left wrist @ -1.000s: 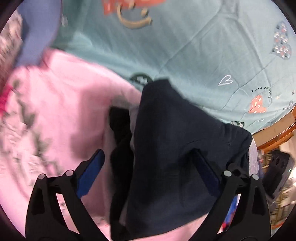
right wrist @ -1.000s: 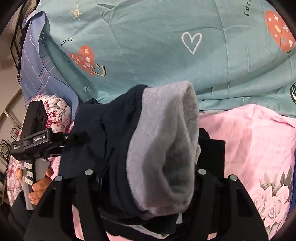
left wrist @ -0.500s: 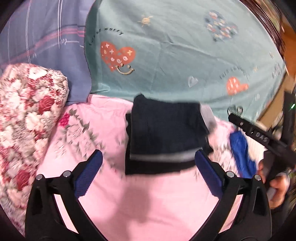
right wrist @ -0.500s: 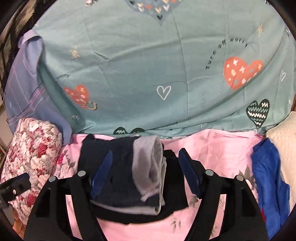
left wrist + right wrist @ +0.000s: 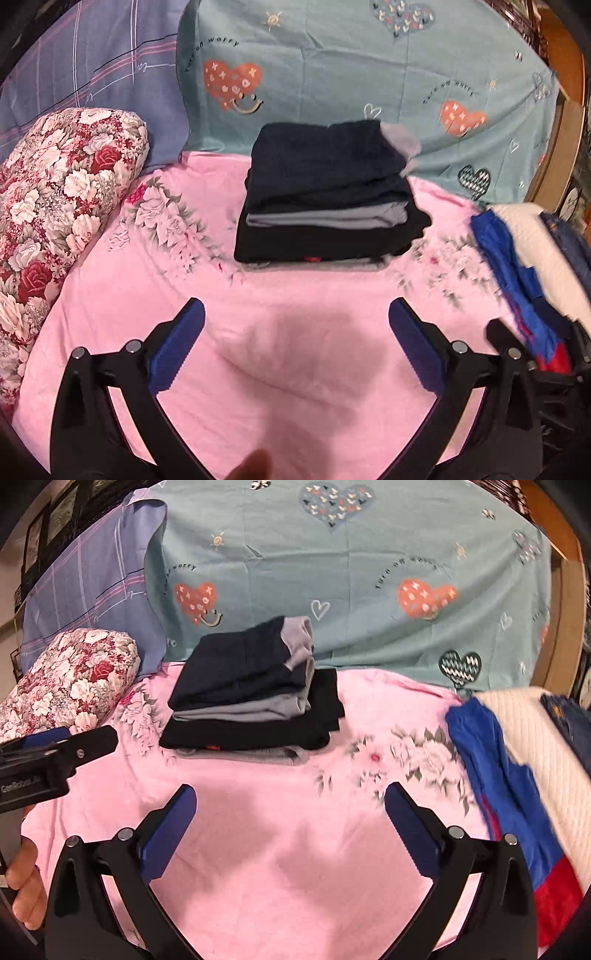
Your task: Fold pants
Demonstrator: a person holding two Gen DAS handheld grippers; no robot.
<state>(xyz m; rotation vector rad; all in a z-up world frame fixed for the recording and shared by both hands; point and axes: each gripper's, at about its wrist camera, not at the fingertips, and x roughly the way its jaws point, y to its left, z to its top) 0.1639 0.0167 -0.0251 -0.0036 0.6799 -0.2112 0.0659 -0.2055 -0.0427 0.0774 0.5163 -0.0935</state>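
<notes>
Pants point(image 5: 325, 166): matt dark cloth, fleecy grey lining. Sheet point(image 5: 295, 350) beneath pants: smooth pink cloth. Gripper fingers point(image 5: 170, 830): ribbed blue pads.

Teal sheet point(image 5: 332, 74): "Turn off worry" curving beside the red hearts, partly blurred.
Left gripper point(image 5: 55, 764) body: white "GenRobot.AI", edge-cropped.

Released the navy pants point(image 5: 325, 173) onto the stack toward 12 o'clock; drew left gripper point(image 5: 295, 347) and right gripper point(image 5: 290, 819) back, jaws spread, holding nothing.
</notes>
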